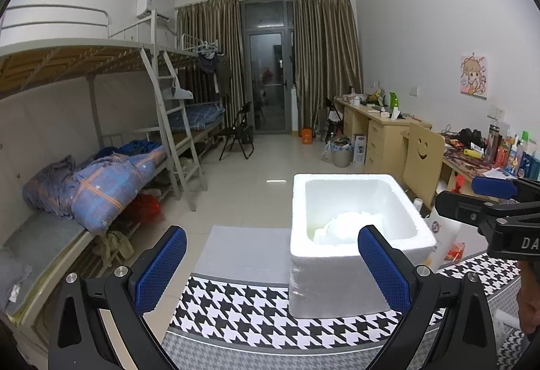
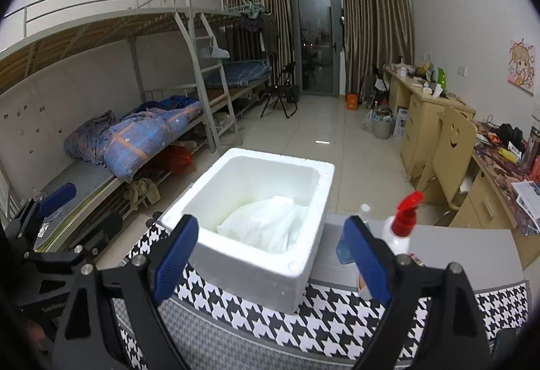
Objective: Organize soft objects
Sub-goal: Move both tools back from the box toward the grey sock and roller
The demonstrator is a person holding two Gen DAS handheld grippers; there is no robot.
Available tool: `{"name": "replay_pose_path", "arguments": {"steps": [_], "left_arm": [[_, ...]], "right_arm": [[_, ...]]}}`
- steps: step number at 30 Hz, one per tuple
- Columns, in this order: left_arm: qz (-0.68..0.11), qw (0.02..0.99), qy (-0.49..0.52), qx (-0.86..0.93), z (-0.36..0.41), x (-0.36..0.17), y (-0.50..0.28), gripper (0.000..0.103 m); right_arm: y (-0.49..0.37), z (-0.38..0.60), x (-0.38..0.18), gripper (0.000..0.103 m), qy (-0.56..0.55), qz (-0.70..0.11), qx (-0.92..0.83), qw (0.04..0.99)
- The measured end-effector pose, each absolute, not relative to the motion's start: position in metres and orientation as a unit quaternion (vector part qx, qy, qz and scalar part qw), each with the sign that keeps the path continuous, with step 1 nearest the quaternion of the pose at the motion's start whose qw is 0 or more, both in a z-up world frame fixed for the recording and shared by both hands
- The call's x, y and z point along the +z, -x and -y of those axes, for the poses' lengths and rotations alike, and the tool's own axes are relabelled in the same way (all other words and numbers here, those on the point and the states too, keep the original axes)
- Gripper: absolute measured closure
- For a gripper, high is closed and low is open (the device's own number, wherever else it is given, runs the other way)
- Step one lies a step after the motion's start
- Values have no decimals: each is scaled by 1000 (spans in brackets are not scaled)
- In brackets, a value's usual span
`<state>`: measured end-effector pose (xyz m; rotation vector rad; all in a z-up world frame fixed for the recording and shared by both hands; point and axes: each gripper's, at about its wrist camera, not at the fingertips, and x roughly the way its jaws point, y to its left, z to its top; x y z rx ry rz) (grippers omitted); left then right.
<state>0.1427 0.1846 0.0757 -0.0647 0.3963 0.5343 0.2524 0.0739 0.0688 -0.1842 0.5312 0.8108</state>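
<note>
So the soft stuff here is a crumpled white cloth (image 2: 266, 223), and it's sitting down inside the white foam box (image 2: 312, 268), bunched toward the lower right of the cavity in the right wrist view. From the left wrist view it's the same lump (image 1: 347, 226), peeking out just behind the pad of that gripper. The box sits on a houndstooth-patterned mat (image 2: 337, 316), center of both frames.

Both claws are wide open and empty. The left gripper (image 1: 271, 268) hangs in front of the box, low in its own frame; the right gripper (image 2: 271, 257) is spread with the near wall of the box showing between its pads.

What I'd worry about: that foam box looks super light, so if either claw dips in for the cloth and clips the rim, my guess is the whole box slides or tips instead of staying put. A pinch on loose cloth could also grab just one layer and let the rest spill over the edge. And there's a spray bottle with a red trigger (image 2: 403, 223) right of the box, just behind the right finger, easy to knock over on a sideways swing. A blue rag-ish thing (image 2: 344, 250) lies near it; can't tell what exactly.
</note>
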Motion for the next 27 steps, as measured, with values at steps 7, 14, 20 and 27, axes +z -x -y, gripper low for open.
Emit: {"name": "replay_pose_path", "arguments": {"steps": [7,14,20,27], "left_arm": [[-181,952,21,248,-158,82,-127,1],[-171,958,11,231,-136,88,-112,1],[-163,961,5,224,-123,91,-98,1],[-150,966,12,208,-109,96,-80,1]], "right_arm": [[-237,-46,75,12,67,-236,386,890],[-223,-26,80,12,70,-220,389,892],[-202,-9,80,12,62,-204,395,894],[-175,12,83,11,69,-182,393,899]]}}
